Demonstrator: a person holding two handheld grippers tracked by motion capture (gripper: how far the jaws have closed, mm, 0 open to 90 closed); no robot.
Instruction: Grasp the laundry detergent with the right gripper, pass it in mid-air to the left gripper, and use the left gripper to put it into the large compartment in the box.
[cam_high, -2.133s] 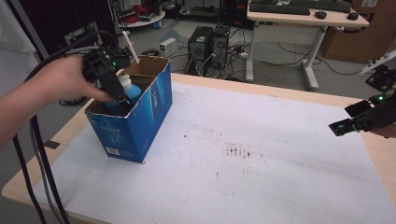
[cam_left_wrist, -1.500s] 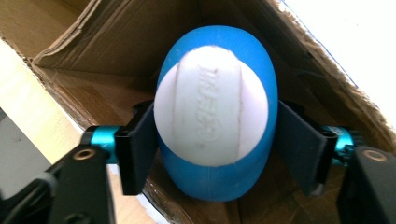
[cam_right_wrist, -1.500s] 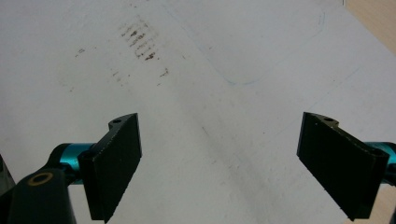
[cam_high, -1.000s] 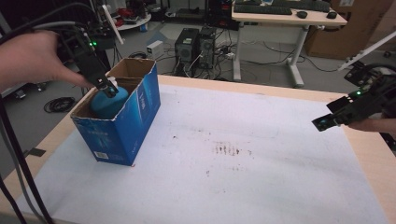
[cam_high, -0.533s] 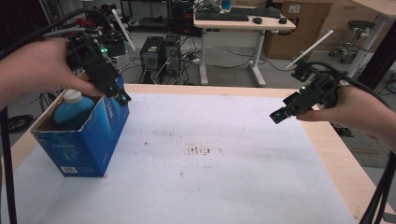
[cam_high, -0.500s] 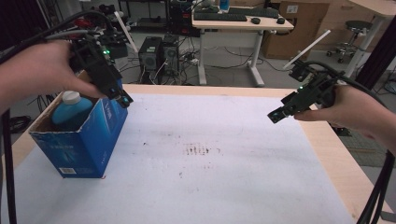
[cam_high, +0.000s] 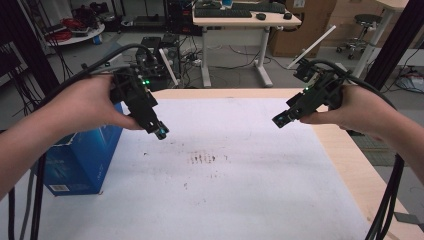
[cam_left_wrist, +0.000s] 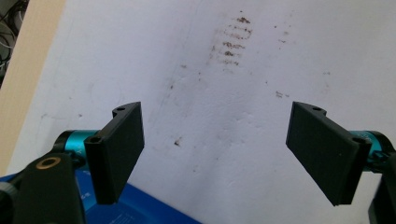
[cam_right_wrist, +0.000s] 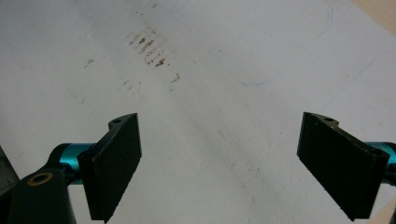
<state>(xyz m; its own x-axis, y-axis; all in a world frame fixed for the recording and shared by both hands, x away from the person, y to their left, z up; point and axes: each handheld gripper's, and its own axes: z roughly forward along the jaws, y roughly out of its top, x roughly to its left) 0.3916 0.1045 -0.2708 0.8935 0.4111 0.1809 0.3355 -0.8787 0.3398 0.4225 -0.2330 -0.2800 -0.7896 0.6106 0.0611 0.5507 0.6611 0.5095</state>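
A blue cardboard box stands at the table's left edge, its top covered by the person's left forearm. My left gripper hangs to the right of the box over the white sheet, pointing down and inward. In the left gripper view this gripper is open with nothing between the jaws, and a corner of the blue box lies below them. My right gripper hovers over the sheet's far right part. In its own view the right gripper is open and empty too.
Brown stains mark the middle of the sheet. A bare wooden strip of the table runs along the right side. Cables trail from both grippers. Desks, a stool and computer gear stand on the floor behind the table.
My left gripper has come up out of the blue box and moved right over the sheet. My right gripper has moved inward from the right edge. The bottle stayed in the box.
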